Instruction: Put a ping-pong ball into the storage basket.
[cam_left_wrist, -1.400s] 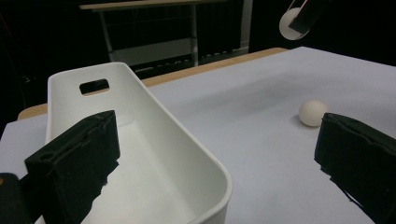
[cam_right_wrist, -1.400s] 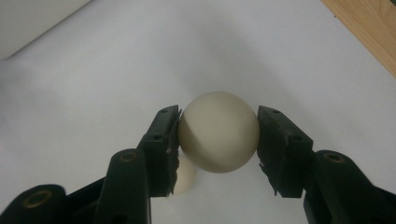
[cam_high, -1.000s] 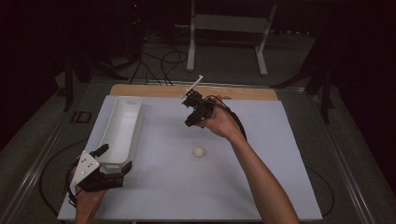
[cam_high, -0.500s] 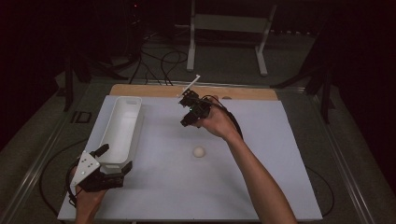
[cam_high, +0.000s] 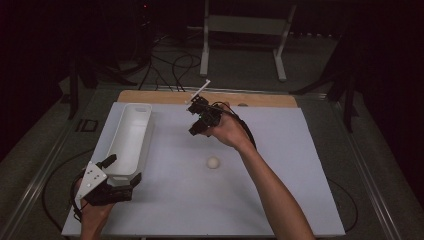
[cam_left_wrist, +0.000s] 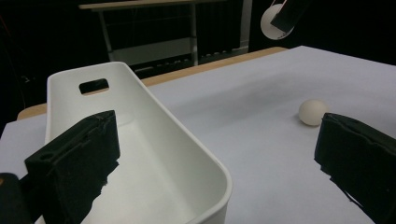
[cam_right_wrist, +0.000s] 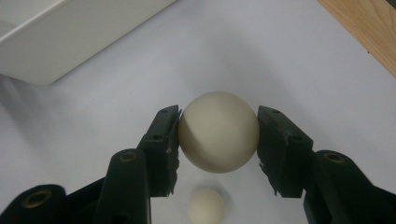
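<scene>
My right gripper (cam_high: 196, 128) hangs over the far middle of the white table, shut on a cream ball (cam_right_wrist: 218, 131) that its two pads pinch from either side. A second cream ball (cam_high: 213, 162) lies on the table nearer the person, seen below the held one (cam_right_wrist: 205, 205) in the right gripper view. A long white bin (cam_high: 127, 137) stands along the table's left side. My left gripper (cam_high: 121, 170) rests at the bin's near end, open, with one jaw inside the bin (cam_left_wrist: 140, 140) and the other outside it.
A wooden strip (cam_high: 260, 99) runs along the table's far edge. Beyond it stand a metal frame (cam_high: 240, 30) and cables on the dark floor. The white table surface (cam_high: 300, 165) stretches to the right of the loose ball.
The right gripper has drifted slightly left and toward the person with the ball still in its jaws. The left gripper and the loose ball have not moved.
</scene>
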